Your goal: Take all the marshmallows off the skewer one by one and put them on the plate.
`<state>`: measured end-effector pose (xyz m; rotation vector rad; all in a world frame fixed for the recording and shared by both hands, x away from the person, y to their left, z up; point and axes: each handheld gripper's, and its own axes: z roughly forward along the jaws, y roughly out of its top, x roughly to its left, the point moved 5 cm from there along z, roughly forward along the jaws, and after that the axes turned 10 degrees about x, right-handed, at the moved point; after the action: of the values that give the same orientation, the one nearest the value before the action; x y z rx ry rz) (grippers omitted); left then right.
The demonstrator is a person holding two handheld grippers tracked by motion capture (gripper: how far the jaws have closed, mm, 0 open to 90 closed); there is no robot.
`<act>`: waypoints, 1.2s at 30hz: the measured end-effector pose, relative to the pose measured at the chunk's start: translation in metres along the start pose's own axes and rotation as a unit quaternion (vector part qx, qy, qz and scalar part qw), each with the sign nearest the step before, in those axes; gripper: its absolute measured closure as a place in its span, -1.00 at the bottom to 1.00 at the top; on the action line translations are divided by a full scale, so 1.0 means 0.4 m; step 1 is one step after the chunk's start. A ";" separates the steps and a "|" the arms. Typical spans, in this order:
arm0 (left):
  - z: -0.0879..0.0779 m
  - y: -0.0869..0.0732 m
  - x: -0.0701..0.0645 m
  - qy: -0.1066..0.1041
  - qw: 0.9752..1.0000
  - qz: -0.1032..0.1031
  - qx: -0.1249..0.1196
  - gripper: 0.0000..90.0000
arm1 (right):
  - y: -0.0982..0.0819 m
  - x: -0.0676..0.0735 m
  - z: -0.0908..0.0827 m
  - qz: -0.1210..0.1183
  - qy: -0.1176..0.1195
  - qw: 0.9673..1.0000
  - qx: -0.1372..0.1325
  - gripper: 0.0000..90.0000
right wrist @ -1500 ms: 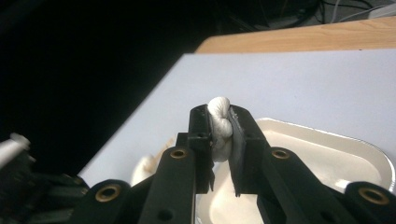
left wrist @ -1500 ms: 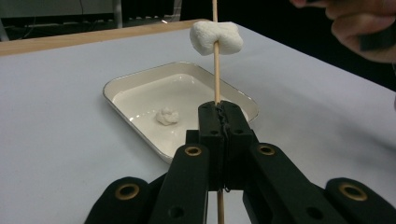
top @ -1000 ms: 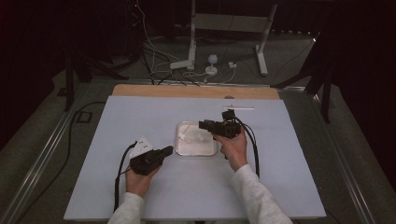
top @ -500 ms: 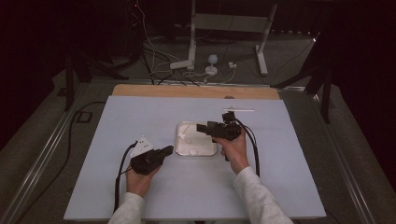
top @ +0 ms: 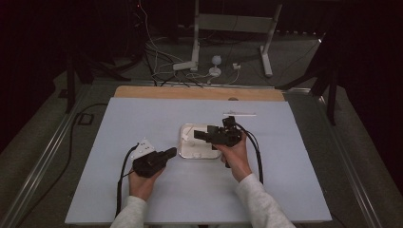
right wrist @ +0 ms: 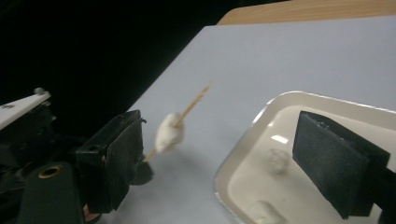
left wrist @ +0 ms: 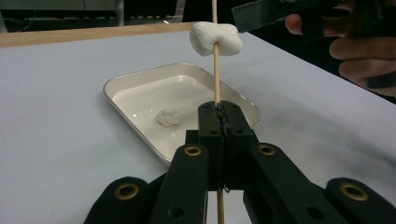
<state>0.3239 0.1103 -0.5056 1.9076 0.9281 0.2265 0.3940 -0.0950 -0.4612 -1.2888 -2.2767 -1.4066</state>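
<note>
My left gripper [left wrist: 219,109] is shut on a thin wooden skewer [left wrist: 216,79] that stands up from its jaws. A white marshmallow [left wrist: 215,38] is speared on the skewer near its top. In the high view the left gripper [top: 172,152] sits just left of a small white tray [top: 186,129]. My right gripper [top: 198,136] hovers over that tray. Its jaws have just been opening. They stand wide apart in the right gripper view [right wrist: 219,130], with the speared marshmallow [right wrist: 169,133] beside the left pad and untouched. A loose marshmallow [left wrist: 168,116] lies in the tray [left wrist: 140,77].
The tray [right wrist: 238,163] holds two loose marshmallows [right wrist: 276,161]. A pale mat [top: 142,118] covers the table, with a wooden strip [top: 199,92] along its far edge. A thin white stick [top: 239,114] lies behind the tray. Cables and a stand are on the floor beyond.
The right gripper's jaws have parted over the tray. Both hands have stayed about where they were, and the left gripper keeps its hold on the skewer.
</note>
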 end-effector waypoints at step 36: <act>-0.009 0.009 -0.013 -0.018 0.999 0.022 -0.020 1.00 | -0.023 0.066 0.091 0.060 0.109 0.992 0.018 0.80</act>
<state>0.3202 0.1082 -0.4998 1.8900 0.8524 0.2348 0.3813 -0.0525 -0.4726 -1.1761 -2.0379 -1.3842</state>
